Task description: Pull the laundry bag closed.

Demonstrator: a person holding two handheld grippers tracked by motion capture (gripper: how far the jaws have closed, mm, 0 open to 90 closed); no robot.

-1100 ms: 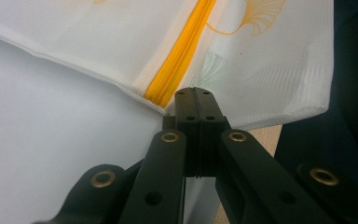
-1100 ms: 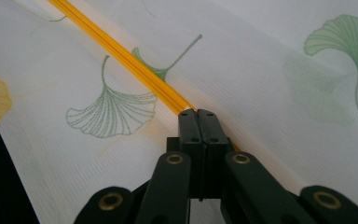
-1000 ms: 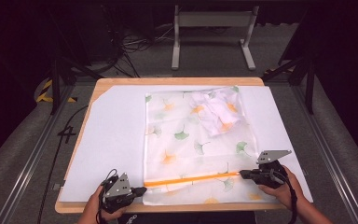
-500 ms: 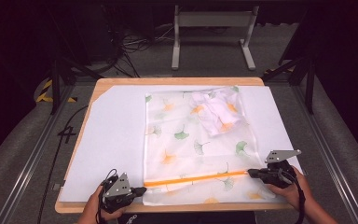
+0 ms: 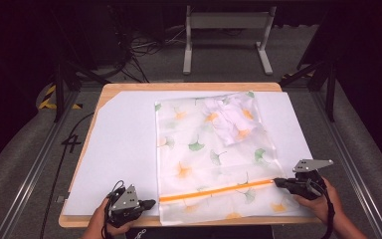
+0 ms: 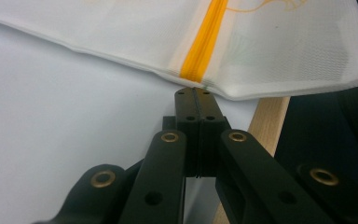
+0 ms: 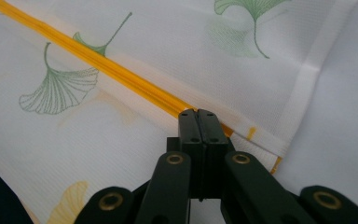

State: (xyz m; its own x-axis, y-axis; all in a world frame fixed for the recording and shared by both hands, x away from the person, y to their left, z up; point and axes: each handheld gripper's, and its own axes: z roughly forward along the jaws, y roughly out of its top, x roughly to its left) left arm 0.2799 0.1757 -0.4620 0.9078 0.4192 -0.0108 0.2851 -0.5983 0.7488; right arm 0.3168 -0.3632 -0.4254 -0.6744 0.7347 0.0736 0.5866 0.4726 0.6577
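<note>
A white mesh bag [image 5: 214, 149] printed with green and orange leaves lies flat on the white sheet [image 5: 119, 149], with a white crumpled cloth [image 5: 229, 117] inside its far end. An orange zipper [image 5: 219, 190] runs across its near end. My left gripper [image 5: 151, 203] is shut at the zipper's left end, its tips [image 6: 196, 91] pinching the bag's edge [image 6: 284, 51] where the zipper [image 6: 203, 42] stops. At the right end my right gripper [image 5: 277, 182] is shut on the zipper [image 7: 98, 58]; its tips [image 7: 198, 112] hide the pull, close to the bag's right hem.
The sheet covers a wooden table [image 5: 179, 86] whose near edge lies just under both hands. Bare sheet spreads left of the bag and in a strip to its right. A metal stand [image 5: 226, 30] and cables are on the floor beyond the table.
My right gripper has slid to the right along the zipper, toward the bag's right hem. The left gripper has stayed put at the left end.
</note>
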